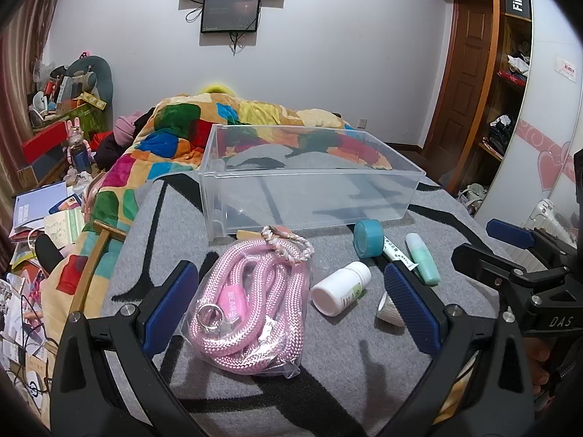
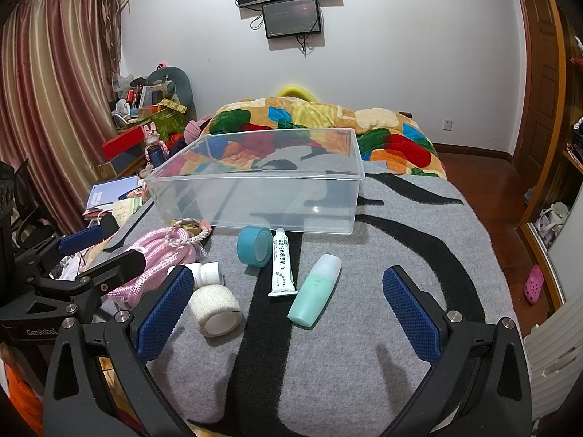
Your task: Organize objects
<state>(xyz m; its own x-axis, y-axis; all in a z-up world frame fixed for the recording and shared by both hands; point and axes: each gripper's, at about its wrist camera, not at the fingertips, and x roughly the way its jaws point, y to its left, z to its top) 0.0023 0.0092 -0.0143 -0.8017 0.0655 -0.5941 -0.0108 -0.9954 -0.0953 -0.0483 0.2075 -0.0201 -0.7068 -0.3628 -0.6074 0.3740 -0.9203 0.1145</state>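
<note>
1. A bedroom: a grey blanket with black stripes [image 2: 382, 255] covers the near end of a bed, a patchwork quilt [image 2: 328, 116] is heaped behind it, and two screens hang on the white wall.
2. A clear plastic bin [image 1: 309, 189], empty, stands on the blanket at 12 o'clock from both grippers, beyond the loose items.
3. The left gripper [image 1: 291, 302] is spread wide and holds nothing. The bagged pink rope [image 1: 251, 302] lies between its fingers, long axis running roughly 1 to 7 o'clock, nearer the left finger; whether it touches, I cannot tell.
4. A white pill bottle [image 1: 340, 287] lies on its side just right of the rope, also inside the left gripper's span.
5. The right gripper [image 2: 288, 313] is likewise spread and empty. The mint bottle [image 2: 315, 293] lies between its fingers, cap toward 1 o'clock; the white tube [image 2: 281, 264] and blue tape roll [image 2: 253, 245] sit at 11 to 12 o'clock; the gauze roll [image 2: 216, 307] sits just beside its left finger.
6. Judged from this, the left gripper is best placed for the rope.
</note>
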